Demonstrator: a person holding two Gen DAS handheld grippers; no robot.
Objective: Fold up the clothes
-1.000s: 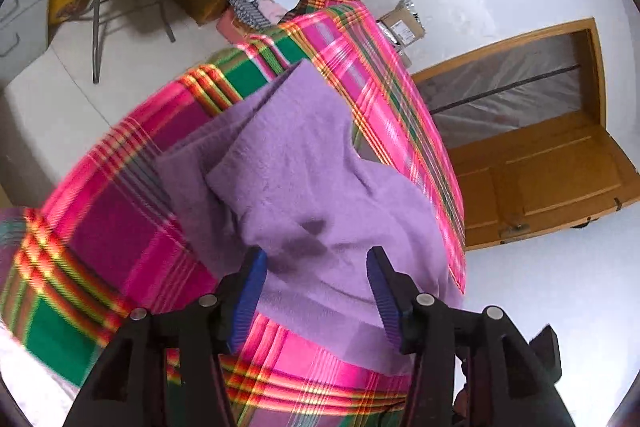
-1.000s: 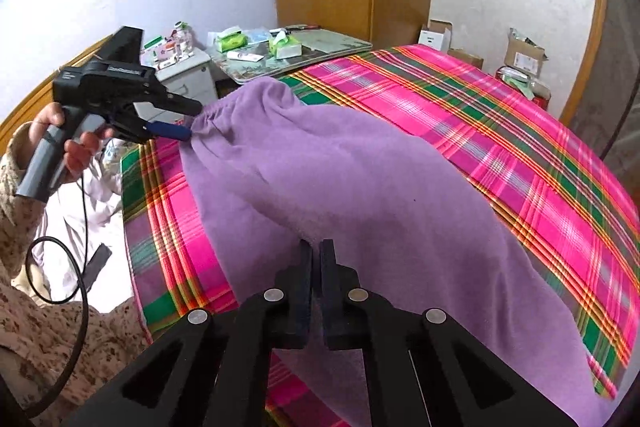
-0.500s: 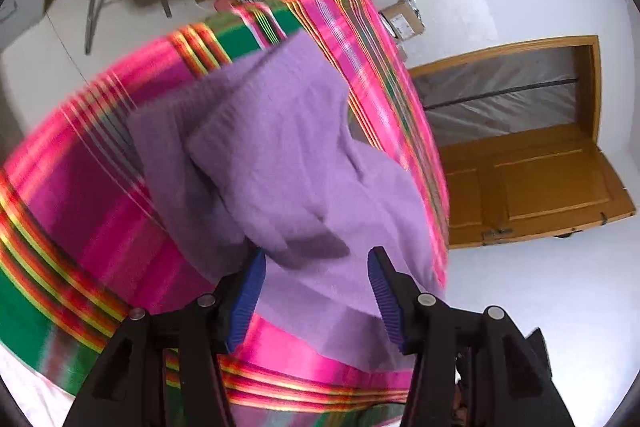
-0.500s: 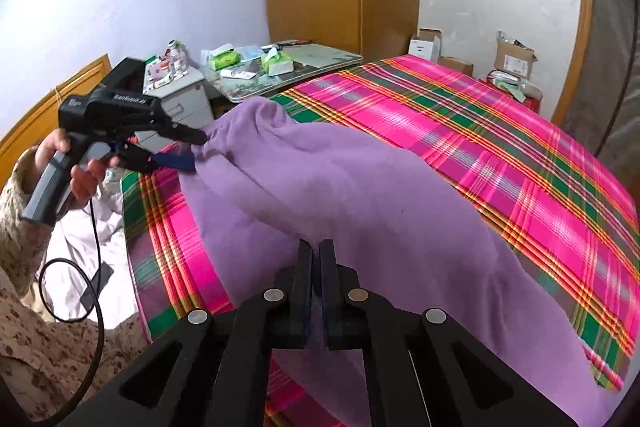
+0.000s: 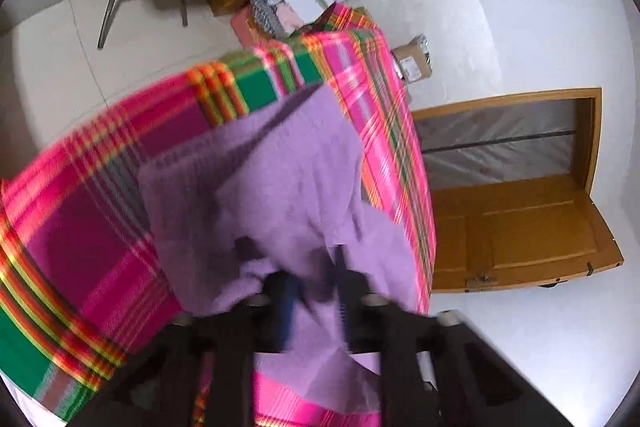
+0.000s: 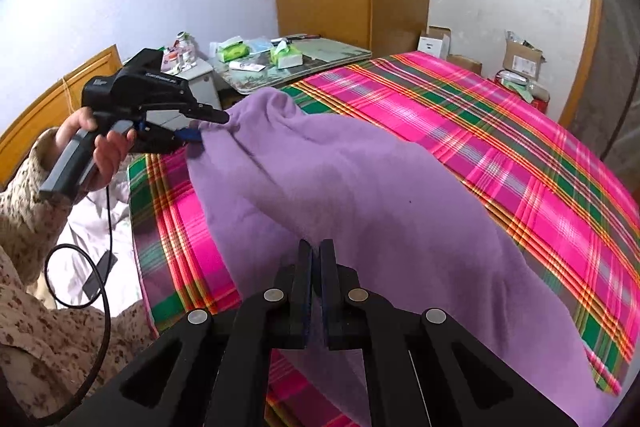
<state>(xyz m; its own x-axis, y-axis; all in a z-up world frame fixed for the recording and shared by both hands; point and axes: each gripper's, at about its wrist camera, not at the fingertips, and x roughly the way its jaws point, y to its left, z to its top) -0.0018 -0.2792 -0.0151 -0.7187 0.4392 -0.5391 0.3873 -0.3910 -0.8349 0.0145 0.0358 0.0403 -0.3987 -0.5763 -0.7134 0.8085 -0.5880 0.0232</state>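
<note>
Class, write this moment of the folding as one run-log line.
left gripper: closing on purple fleece garment | right gripper: shut on garment | surface: pink plaid bedsheet

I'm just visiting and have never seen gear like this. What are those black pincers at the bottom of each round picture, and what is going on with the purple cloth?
There is no robot here. A person holds a pair of hand-held black tongs in each hand, and each pair carries a wide-angle camera looking along its two fingers. That is why both pictures are round and show black fingers at the bottom.

One picture looks out from the left tongs, the other from the right tongs. The right view also shows the left tongs from outside, with the person's hand on the grip.

On the pink and green plaid bedspread lies a soft purple fleece garment. The right tongs are shut on its near edge. The left tongs are closing, with a bunched fold of the same garment between their fingers. The work is folding clothes.
</note>
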